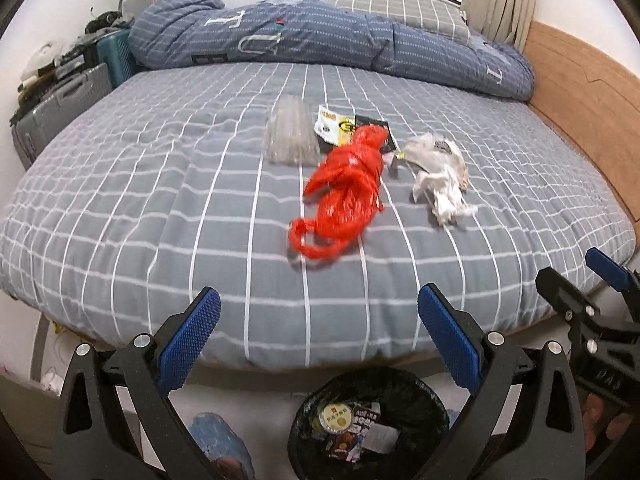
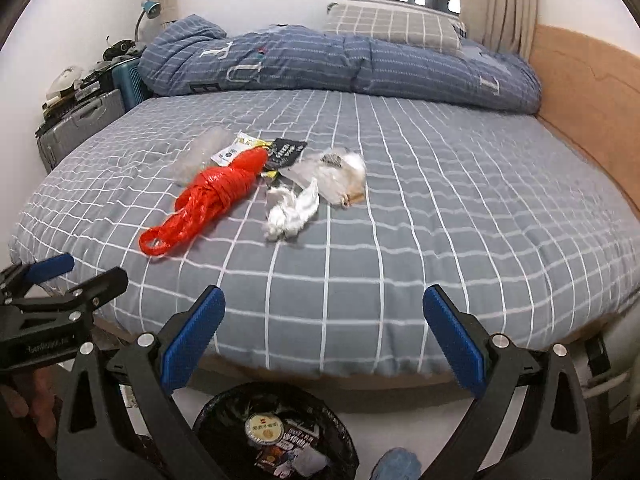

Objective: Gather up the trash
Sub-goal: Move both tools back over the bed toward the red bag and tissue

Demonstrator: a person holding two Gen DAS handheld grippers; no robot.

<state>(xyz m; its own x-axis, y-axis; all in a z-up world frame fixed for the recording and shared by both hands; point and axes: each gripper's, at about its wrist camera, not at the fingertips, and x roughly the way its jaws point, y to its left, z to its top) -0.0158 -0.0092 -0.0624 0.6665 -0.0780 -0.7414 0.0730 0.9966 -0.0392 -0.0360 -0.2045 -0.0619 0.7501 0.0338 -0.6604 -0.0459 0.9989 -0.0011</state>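
Trash lies on the grey checked bed (image 1: 160, 208) (image 2: 440, 220): a knotted red plastic bag (image 1: 344, 188) (image 2: 208, 200), crumpled white tissue (image 1: 444, 188) (image 2: 290, 210), a clear wrapper with scraps (image 2: 340, 174), a clear plastic bag (image 1: 290, 136) (image 2: 200, 154), and white and black snack packets (image 1: 334, 124) (image 2: 286, 150). A black-lined trash bin (image 1: 372, 424) (image 2: 276, 436) stands on the floor below the bed edge, holding packaging. My left gripper (image 1: 318, 344) is open and empty above the bin. My right gripper (image 2: 324, 344) is open and empty beside it, and shows in the left wrist view (image 1: 576, 276).
A folded blue quilt (image 1: 320, 36) and a checked pillow (image 1: 400, 8) lie at the far side. A wooden headboard (image 1: 580, 92) runs along the right. Grey and teal suitcases (image 1: 60, 108) with clutter stand left of the bed.
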